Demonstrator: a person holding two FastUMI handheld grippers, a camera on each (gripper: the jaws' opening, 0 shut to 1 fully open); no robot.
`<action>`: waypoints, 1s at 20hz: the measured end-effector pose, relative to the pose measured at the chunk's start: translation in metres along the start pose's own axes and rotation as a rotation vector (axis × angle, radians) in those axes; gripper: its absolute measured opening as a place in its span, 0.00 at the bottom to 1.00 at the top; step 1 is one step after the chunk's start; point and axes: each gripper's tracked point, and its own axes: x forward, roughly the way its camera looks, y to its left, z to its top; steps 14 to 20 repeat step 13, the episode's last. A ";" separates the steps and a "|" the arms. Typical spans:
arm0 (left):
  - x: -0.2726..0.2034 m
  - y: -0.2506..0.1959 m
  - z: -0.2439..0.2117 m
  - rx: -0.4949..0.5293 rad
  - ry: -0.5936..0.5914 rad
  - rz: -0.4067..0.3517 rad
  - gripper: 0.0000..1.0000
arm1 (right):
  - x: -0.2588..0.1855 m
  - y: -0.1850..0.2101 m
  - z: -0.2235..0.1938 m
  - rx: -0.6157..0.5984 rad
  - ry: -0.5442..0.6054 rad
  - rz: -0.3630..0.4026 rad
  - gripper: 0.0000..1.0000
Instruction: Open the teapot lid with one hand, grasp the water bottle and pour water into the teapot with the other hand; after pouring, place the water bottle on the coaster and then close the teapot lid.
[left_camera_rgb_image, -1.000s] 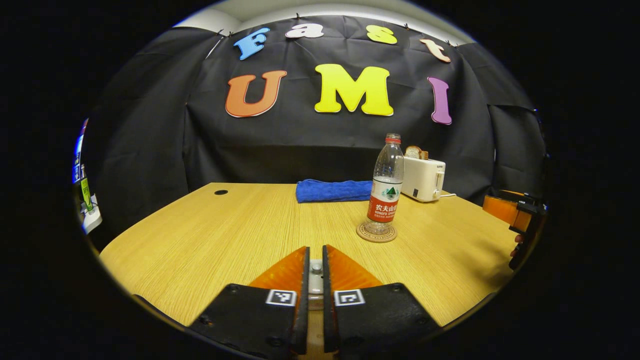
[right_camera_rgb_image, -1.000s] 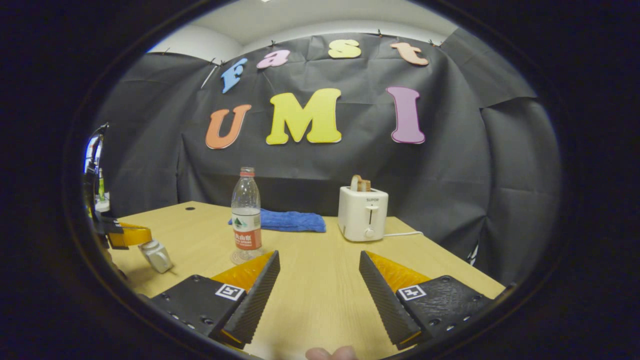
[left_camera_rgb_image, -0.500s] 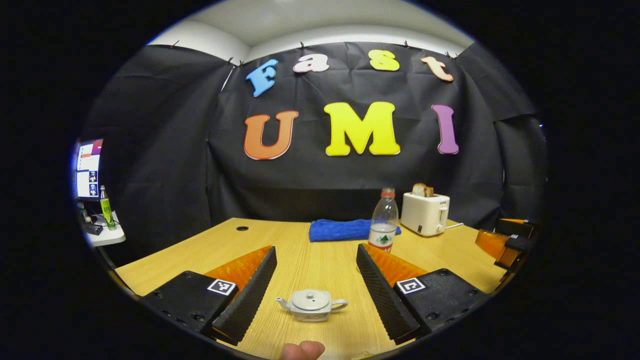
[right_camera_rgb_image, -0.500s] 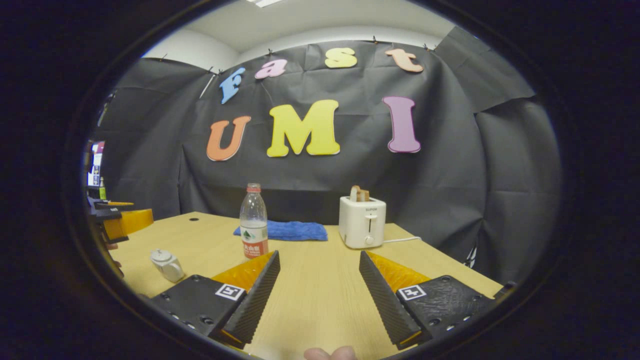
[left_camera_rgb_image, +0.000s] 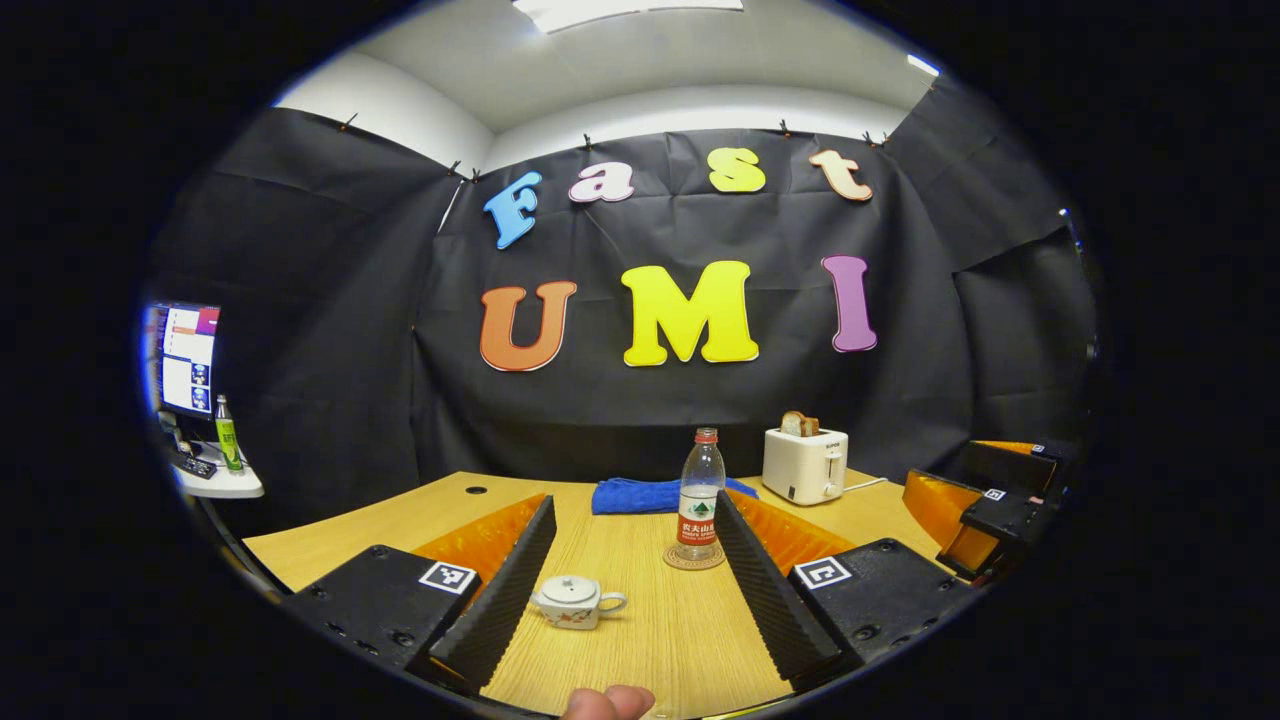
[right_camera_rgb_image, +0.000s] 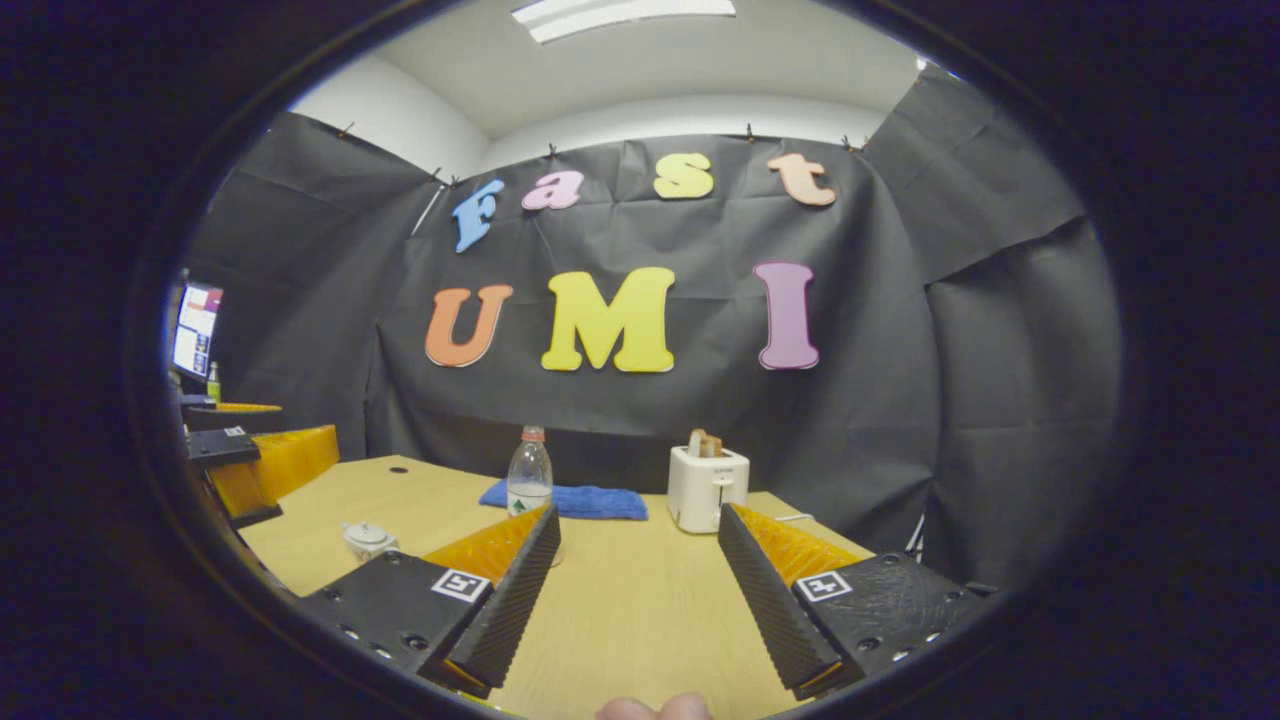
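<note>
- Black cloth walls the booth on three sides behind a wooden worktop (left_camera_rgb_image: 640, 640); a blue towel (left_camera_rgb_image: 640, 495) and a white toaster (left_camera_rgb_image: 804, 465) holding bread sit at its far edge, well apart from the working zone
- teapot (left_camera_rgb_image: 572, 602), small and pale, stands upright near the front of the worktop with its lid (left_camera_rgb_image: 568, 587) seated on top; judged closed
- water bottle (left_camera_rgb_image: 699, 495) stands upright on a round coaster (left_camera_rgb_image: 694, 558), just beyond and beside the teapot; placement matches the task's final resting spot for it
- left gripper (left_camera_rgb_image: 640, 590) is spread wide, nothing between its fingers; it hangs above the worktop with the teapot framed in the gap but apart from both fingers
- right gripper (right_camera_rgb_image: 640, 585) is likewise spread and empty; it shows in the left gripper view at the far right edge, raised and off to the side; bottle partly hidden behind its own finger in the right gripper view
- judgement: bottle parked, lid on, both grippers clear of the items; the layout is consistent with a completed task, though an untouched start would look alike
</note>
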 end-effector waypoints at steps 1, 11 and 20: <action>-0.001 -0.002 0.001 0.007 -0.010 -0.003 0.99 | -0.002 -0.001 0.001 0.002 -0.004 -0.001 0.95; 0.007 -0.003 0.000 0.002 -0.020 0.003 0.99 | 0.009 0.002 -0.005 0.021 0.023 0.013 0.95; 0.009 -0.003 -0.001 0.000 -0.019 0.002 0.99 | 0.011 0.004 -0.006 0.017 0.024 0.014 0.95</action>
